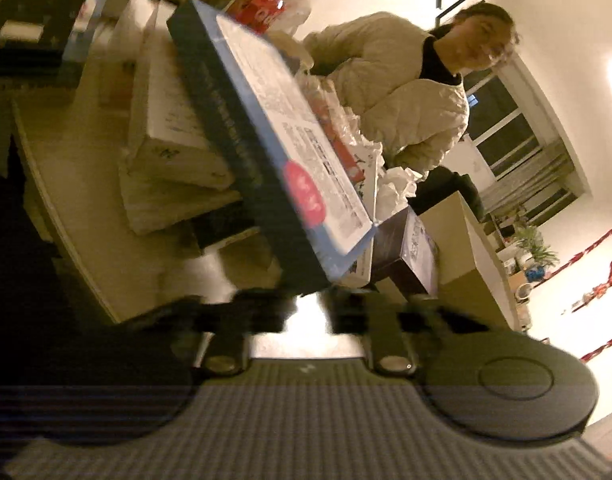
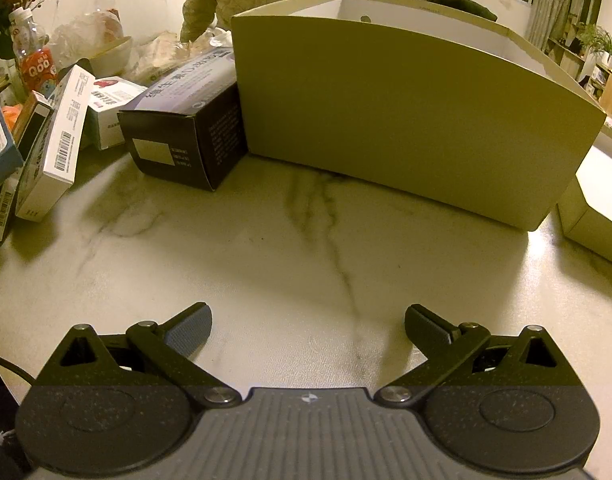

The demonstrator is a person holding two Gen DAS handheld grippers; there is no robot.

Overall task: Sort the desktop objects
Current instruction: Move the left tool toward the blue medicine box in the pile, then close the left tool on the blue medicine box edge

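Left tool [image 1: 306, 312], bottom centre, clenched on the blue box [image 1: 266, 152]; right tool [image 2: 307, 320] released over bare desk [image 2: 306, 248]. Advise a level carry clear of the dark box [image 1: 405, 256].

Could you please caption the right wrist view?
Open right gripper over marble table, facing large open carton.

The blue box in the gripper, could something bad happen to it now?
Maybe. The left hand-held gripper pinches the blue box only at one corner, so it could tilt and slip out. It hangs close to the stacked white boxes and the dark box, so swinging it might knock them. The picture is blurred, so how firm the grip is stays unclear.
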